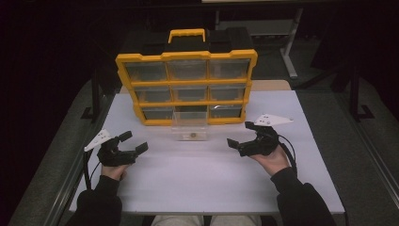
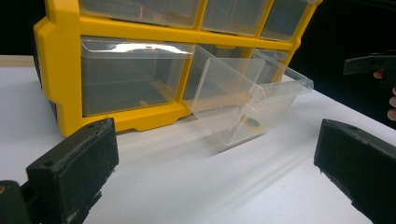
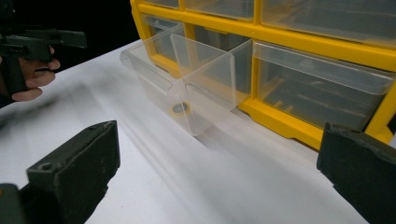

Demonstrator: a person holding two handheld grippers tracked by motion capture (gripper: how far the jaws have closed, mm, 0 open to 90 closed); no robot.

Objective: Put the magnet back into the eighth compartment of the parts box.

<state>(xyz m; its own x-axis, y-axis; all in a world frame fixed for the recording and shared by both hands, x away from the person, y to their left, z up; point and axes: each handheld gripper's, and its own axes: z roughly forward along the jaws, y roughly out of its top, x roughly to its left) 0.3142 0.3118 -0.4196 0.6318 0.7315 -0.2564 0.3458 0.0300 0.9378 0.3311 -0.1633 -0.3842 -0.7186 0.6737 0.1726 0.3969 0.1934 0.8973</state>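
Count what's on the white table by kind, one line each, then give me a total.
Yellow drawer cabinet: 1
Clear drawer pulled out onto the table: 1
Small ring-shaped part in that drawer: 1
Clear drawers in their slots in the cabinet: 8
Handheld grippers, left and right, both open: 2
Total: 13

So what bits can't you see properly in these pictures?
- The small round thing in the clear drawer: too small in every view to tell what it is.
- The yellow organiser: its top is cut off by the edge in both gripper views.
- Its closed drawers: the plastic is too dim and glary in the high view to tell what they hold.
- The left gripper and right gripper: their bodies lie below the edge in their own views.
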